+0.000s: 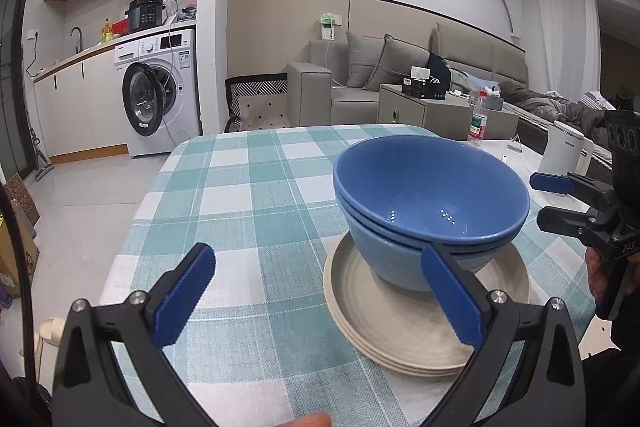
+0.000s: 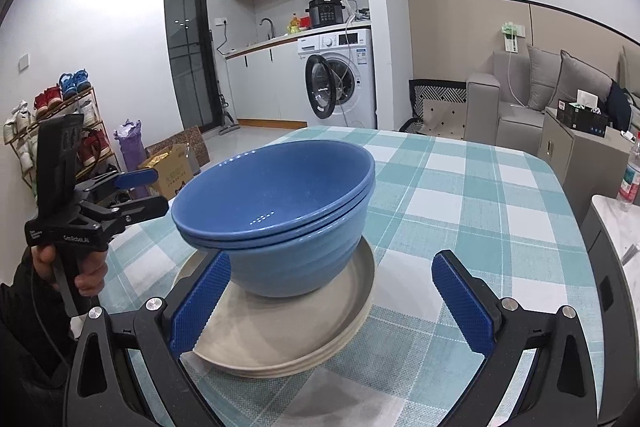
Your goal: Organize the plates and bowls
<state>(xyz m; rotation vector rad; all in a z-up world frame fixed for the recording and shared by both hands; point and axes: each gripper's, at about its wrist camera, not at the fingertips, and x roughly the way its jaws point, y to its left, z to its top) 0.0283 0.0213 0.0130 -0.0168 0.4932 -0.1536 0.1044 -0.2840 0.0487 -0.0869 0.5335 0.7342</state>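
On the checked tablecloth (image 1: 256,195), the stack of beige plates (image 1: 404,339) is the landmark. Nearest, the left gripper (image 1: 320,301) stands with its jaws spread as wide as they go, holding nothing; one blue pad overlaps the plates' near rim, though whether it touches cannot be told. The right gripper (image 2: 332,301), on the plates' other side, is likewise spread wide and empty. Two nested blue bowls (image 2: 280,203) sit on top of the plates. Beyond them stands a washing machine (image 1: 160,87), well apart.
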